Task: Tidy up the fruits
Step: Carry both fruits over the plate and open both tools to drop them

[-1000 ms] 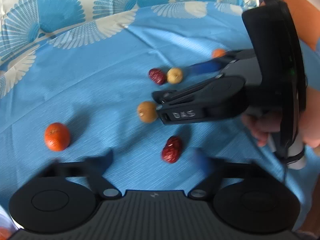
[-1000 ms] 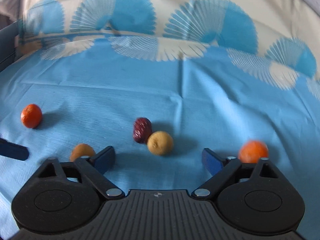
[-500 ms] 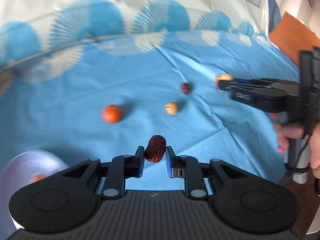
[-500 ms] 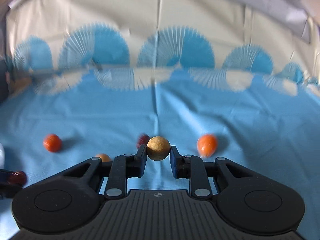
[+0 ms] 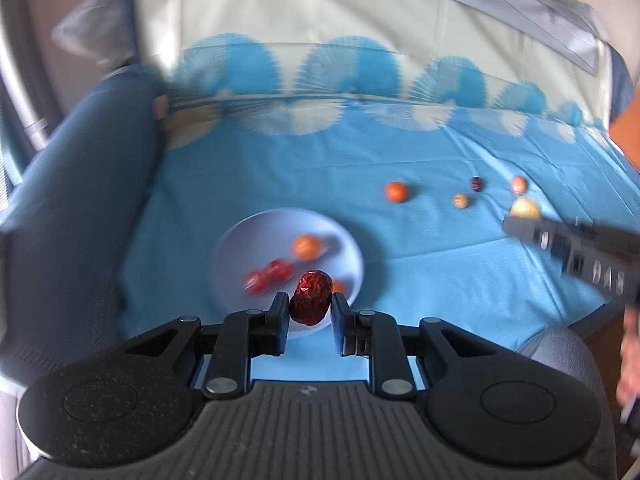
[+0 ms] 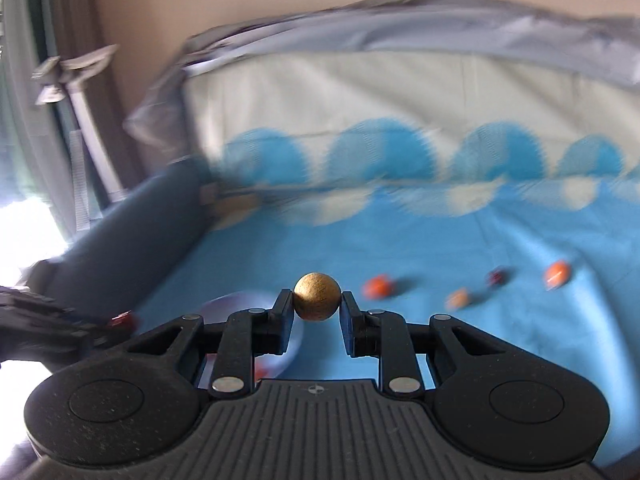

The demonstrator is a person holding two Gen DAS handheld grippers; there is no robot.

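Your left gripper [image 5: 310, 311] is clamped on a wrinkled red date [image 5: 311, 297], pinched between both fingertips above the near rim of the pale plate [image 5: 256, 236]. Your right gripper [image 6: 317, 315] grips a round tan fruit [image 6: 317, 296] squarely between its fingers, above the blue cloth [image 6: 400, 240], just right of the plate.

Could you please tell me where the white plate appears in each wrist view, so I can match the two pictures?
Left wrist: the white plate lies centre-left, just beyond the left gripper.
Right wrist: only its rim shows, lower left, behind the right gripper.
Shared landmark: the dark blue bolster left of the plate.
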